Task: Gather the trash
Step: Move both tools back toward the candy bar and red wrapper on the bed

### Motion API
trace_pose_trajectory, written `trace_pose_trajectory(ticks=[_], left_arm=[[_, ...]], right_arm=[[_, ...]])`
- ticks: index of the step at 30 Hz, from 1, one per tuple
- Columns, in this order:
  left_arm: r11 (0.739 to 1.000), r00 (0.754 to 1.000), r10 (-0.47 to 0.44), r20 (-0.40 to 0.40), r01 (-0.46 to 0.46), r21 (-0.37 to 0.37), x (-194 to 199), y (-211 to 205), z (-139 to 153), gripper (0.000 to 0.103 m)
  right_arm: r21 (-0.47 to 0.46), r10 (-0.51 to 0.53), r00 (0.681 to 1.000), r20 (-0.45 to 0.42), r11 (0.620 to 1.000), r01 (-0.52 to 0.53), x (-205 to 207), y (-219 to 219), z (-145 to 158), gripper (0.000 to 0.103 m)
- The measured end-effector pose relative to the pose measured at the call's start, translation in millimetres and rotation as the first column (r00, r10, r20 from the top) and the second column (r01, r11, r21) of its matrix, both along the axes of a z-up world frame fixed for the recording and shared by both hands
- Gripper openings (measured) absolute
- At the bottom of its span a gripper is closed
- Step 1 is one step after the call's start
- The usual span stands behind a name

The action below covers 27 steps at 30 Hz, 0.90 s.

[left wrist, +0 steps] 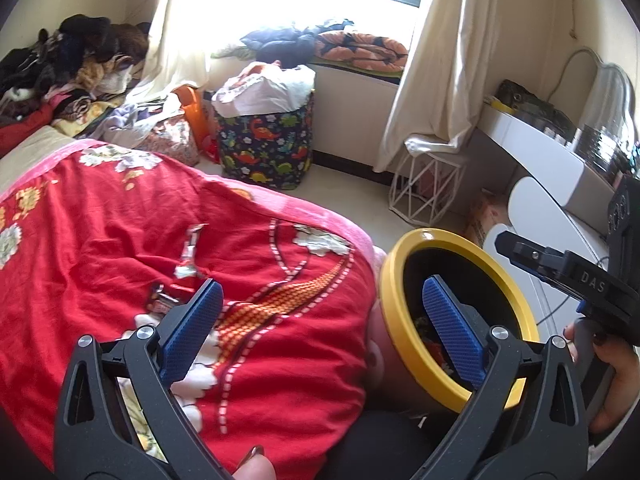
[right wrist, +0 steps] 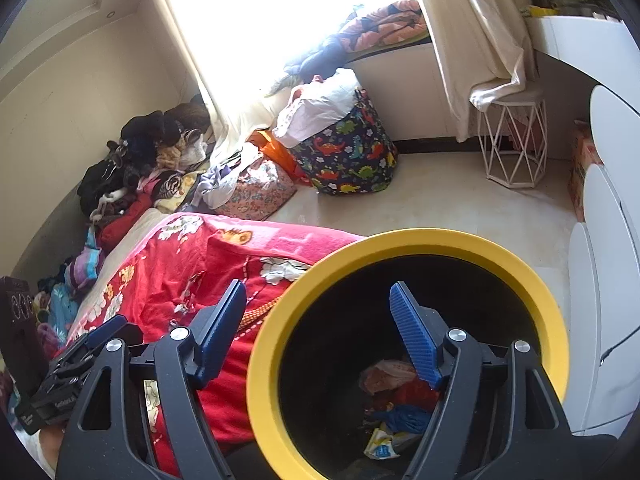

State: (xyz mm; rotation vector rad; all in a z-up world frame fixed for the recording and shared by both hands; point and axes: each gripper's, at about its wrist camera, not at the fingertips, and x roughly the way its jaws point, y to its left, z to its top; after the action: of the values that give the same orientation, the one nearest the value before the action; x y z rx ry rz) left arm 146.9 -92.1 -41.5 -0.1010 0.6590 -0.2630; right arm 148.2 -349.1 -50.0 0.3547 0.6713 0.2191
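Observation:
A yellow-rimmed black bin [left wrist: 460, 320] stands beside the red bed cover [left wrist: 200, 260]; it also shows in the right wrist view [right wrist: 408, 248], with several wrappers [right wrist: 396, 404] at its bottom. A silvery wrapper [left wrist: 190, 252] and a small red wrapper [left wrist: 164, 300] lie on the cover. My left gripper [left wrist: 324, 328] is open and empty, hovering over the cover's edge, one finger near the red wrapper, the other in front of the bin. My right gripper [right wrist: 320, 336] is open and empty above the bin's rim; it also shows in the left wrist view [left wrist: 560, 268].
A dinosaur-print laundry basket [left wrist: 268, 144] stands on the floor by the window. A white wire stool [left wrist: 428, 188] and white cabinets [right wrist: 608, 280] are at the right. Clothes are piled [left wrist: 72, 64] at the bed's far end.

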Motion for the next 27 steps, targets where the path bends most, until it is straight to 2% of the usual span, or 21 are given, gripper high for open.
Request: trace_pose_trajectory(ticks=[11,17,22,24,27], left_arm=[[0.992,0.991,0.126,-0.046,-0.127,-0.022,9.0,55.6,-10.4,0.092],[0.978,0.973,0.173,-0.152,-0.188,-0.087,17.5,89.1,-31.5,0.091],[0.963,0.958,0.195,-0.212,-0.228,-0.141,21.2,108.5,-46.8,0.073],[0.958,0.954,0.193,-0.229,-0.234,-0.167,24.0,112.6,-52.1,0.070],[0.951,0.948,0.187,-0.257,-0.241,-0.196,28.0,117.0,-60.3,0.060]], right_arm=[[-0.030,0.162,0.986,-0.024,0.986,-0.163,31.6,74.4,7.7,0.075],[-0.025,0.263,0.962,-0.072,0.964,-0.266,65.9,123.4,2.8,0.077],[-0.038,0.343,0.931,-0.122,0.936,-0.350,94.5,165.2,-11.2,0.077],[-0.029,0.379,0.914,-0.148,0.922,-0.387,107.0,182.1,-19.6,0.076],[0.002,0.406,0.893,-0.195,0.910,-0.414,124.3,200.5,-33.3,0.068]])
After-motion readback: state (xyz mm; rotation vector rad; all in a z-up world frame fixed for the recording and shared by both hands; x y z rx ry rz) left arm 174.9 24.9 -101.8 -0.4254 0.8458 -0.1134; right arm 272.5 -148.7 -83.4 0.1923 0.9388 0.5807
